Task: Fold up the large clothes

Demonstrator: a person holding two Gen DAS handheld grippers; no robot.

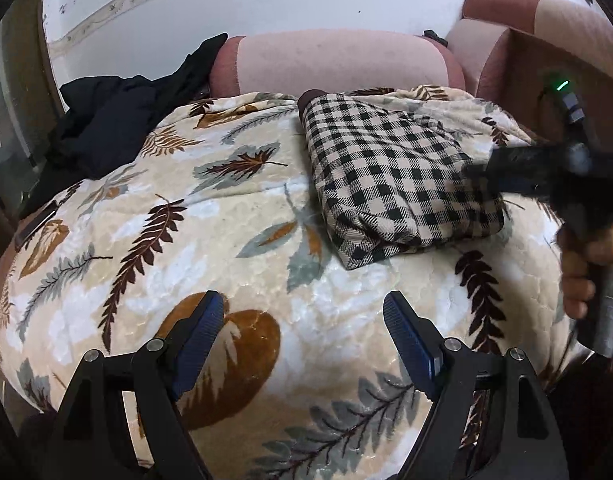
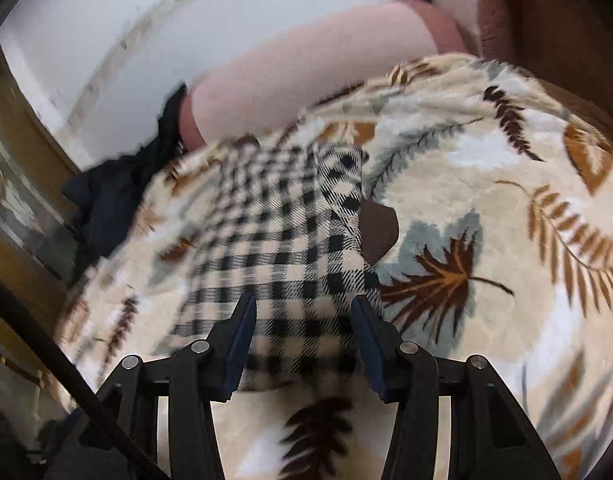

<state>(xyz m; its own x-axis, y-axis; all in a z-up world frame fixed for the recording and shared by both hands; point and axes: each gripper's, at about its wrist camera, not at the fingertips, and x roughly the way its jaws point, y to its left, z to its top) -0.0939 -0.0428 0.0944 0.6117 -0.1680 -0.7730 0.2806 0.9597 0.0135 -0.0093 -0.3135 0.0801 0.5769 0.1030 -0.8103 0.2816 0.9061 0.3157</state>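
Left hand-held gripper: jaws spread wide, nothing between them, poised over bare leaf-print blanket. Right hand-held gripper: jaws partly apart, straddling the near edge of the folded checked garment; pads not seen pressing the cloth, no grip evident.

Left wrist view only: right tool seen from outside, blurred, at the garment's right edge, with fingers of the person's hand wrapped round its handle and a green light on its body. Garment shown whole, a thick rectangular fold lying flat on the blanket, right of centre, well beyond the left jaws. Dark phone-like object at the blanket's left edge; identity uncertain.

Right wrist view only: brown patch showing at the garment's right side, and a folded layer edge running up the middle. Much of this frame motion-blurred.

Both views, farther off: black clothing heaped at the blanket's far left corner, pink sofa cushion behind, then white wall with patterned border.
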